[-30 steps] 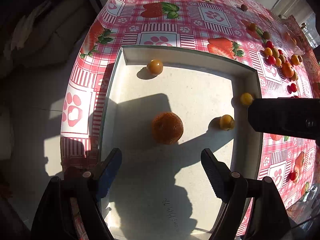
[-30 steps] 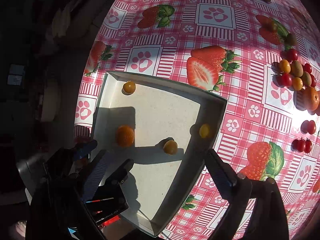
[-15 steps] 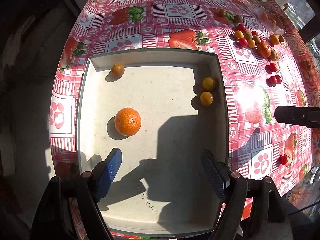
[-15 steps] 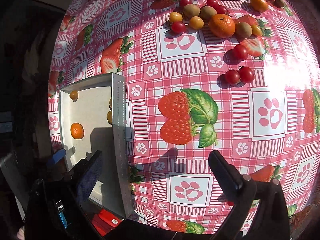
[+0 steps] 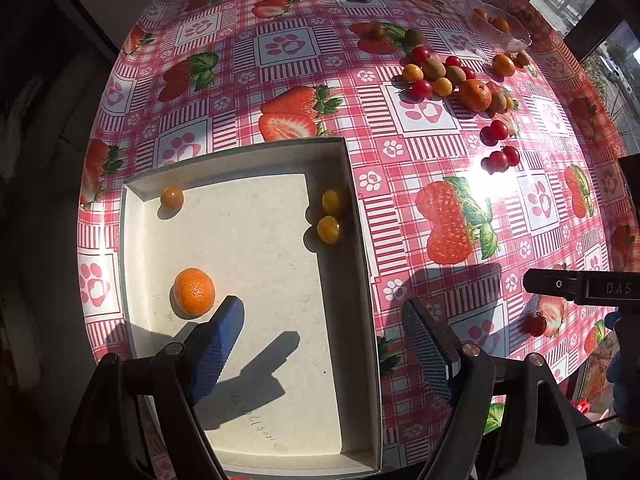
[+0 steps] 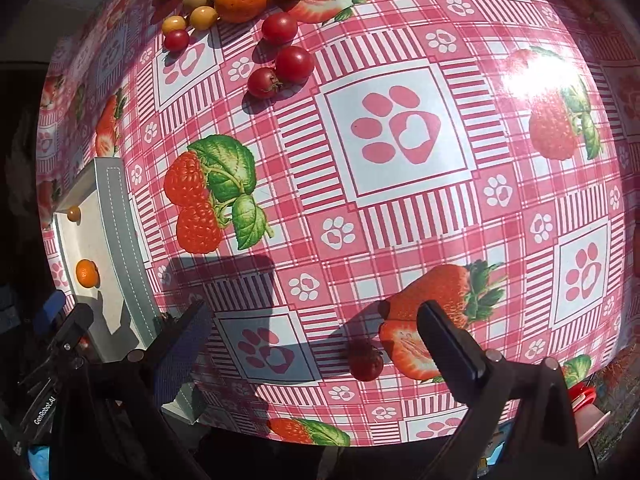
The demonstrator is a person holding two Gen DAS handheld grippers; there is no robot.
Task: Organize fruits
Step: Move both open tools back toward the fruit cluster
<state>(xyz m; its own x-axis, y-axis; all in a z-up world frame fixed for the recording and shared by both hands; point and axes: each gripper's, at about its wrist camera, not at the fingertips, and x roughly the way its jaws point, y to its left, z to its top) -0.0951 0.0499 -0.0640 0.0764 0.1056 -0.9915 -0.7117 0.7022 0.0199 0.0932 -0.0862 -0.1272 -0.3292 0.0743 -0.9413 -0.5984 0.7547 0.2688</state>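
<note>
Four fruits are sitting in the white tray (image 5: 360, 240): a mandarin (image 5: 194, 291) at 9 o'clock, three yellow cherry tomatoes (image 5: 329, 229) farther in. Most are waiting (heaped at 1 o'clock) in the fruit pile (image 5: 452, 80) on the desk (image 5: 240, 60). Left tongs (image 5: 320, 344) and right tongs (image 6: 312, 336) are gaping, empty; a red cherry tomato (image 6: 365, 360) is lying between the right fingertips, open desk beyond.

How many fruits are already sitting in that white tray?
4: an orange near the left gripper, one small fruit in the far-left corner, two yellow ones by the tray's right wall.
</note>
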